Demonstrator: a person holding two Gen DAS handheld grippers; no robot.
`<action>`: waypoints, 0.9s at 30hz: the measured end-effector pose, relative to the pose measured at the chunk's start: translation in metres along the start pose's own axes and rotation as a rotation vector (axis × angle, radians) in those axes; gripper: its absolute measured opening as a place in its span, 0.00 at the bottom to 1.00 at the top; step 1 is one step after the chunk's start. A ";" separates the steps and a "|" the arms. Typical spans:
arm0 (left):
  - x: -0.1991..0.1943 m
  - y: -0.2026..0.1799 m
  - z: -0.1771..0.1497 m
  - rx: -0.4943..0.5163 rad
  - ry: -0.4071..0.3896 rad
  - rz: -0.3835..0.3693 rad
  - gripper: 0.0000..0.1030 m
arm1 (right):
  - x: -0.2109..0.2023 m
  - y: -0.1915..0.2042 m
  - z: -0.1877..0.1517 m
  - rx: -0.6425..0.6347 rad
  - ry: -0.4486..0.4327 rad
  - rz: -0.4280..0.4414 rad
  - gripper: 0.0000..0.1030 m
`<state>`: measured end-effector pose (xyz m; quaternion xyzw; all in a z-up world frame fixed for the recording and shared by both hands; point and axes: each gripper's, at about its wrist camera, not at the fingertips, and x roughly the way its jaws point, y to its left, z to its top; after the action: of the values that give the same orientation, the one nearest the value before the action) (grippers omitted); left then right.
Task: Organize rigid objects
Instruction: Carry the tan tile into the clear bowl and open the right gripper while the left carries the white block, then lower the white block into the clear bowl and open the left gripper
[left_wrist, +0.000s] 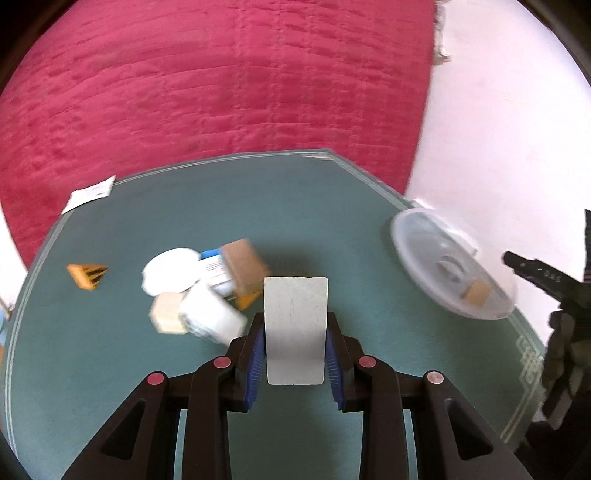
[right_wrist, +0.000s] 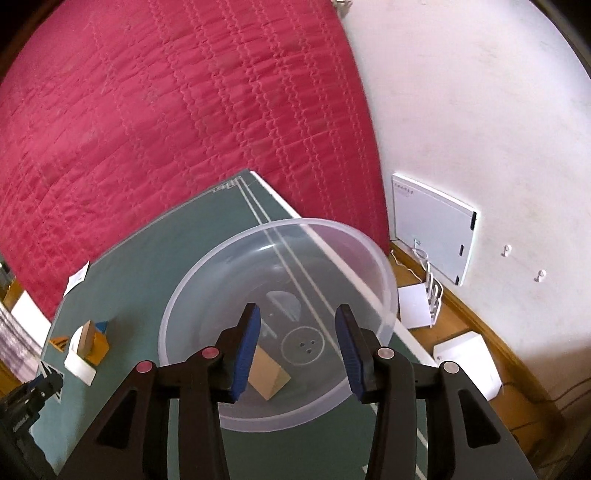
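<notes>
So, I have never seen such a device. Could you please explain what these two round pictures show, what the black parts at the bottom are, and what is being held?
Each picture comes from a fisheye camera fixed on a hand-held gripper, looking forward along its two black fingers with blue pads. No robot arm: a person holds one gripper in each hand.

In the left wrist view, the left gripper is shut on a white block above a green table. A blurred pile of small boxes and an orange wedge lie there.

In the right wrist view, the right gripper is open, empty, above a clear plastic bowl holding one brown block.
</notes>
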<state>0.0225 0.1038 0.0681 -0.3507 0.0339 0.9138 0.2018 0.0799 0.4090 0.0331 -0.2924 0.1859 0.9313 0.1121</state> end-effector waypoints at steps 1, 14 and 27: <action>0.002 -0.007 0.004 0.015 0.000 -0.017 0.30 | -0.001 0.000 0.000 0.003 -0.005 -0.001 0.43; 0.043 -0.091 0.034 0.205 0.036 -0.157 0.31 | -0.014 -0.003 0.002 0.021 -0.060 0.002 0.50; 0.076 -0.134 0.045 0.275 0.091 -0.235 0.36 | -0.022 -0.015 0.005 0.080 -0.108 -0.033 0.54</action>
<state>-0.0041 0.2615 0.0630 -0.3623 0.1265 0.8539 0.3515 0.0995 0.4228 0.0458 -0.2400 0.2117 0.9356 0.1488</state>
